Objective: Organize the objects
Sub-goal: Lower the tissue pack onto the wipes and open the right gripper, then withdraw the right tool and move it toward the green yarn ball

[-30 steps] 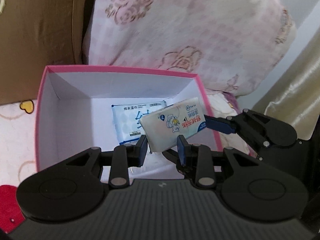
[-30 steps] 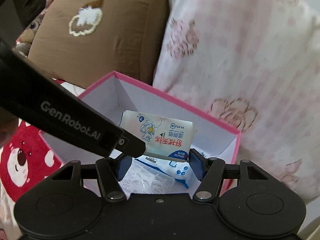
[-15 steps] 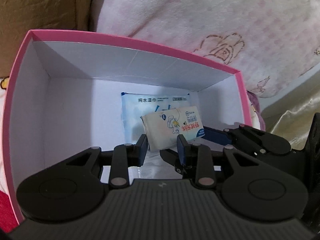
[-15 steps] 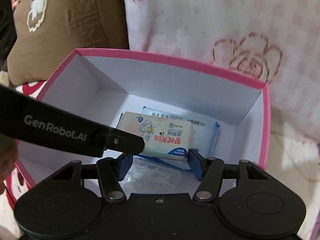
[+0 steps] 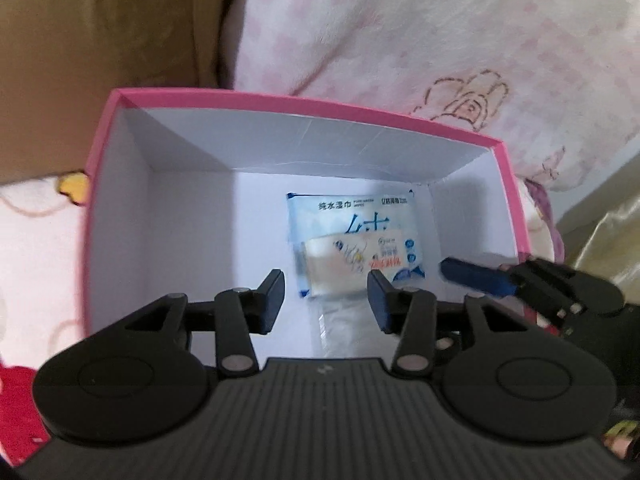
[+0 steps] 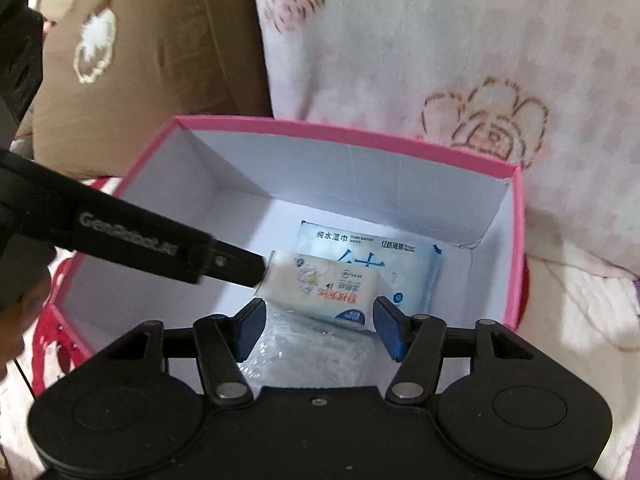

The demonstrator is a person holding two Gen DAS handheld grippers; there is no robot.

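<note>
Both claws [image 5: 326, 296] [image 6: 318, 326] gape, released, above tissue pack [image 6: 320, 286]; "GenRobot.AI" on arm [image 6: 128, 240].

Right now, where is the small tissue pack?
In both wrist views the small tissue pack lies inside the pink box, toward its right side, overlapping the blue wet-wipes packet and a clear plastic bag.

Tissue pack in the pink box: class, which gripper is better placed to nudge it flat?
Probably left: the left gripper, open, has a finger at the end of the tissue pack; the right gripper, also open, stands clear of it.
</note>
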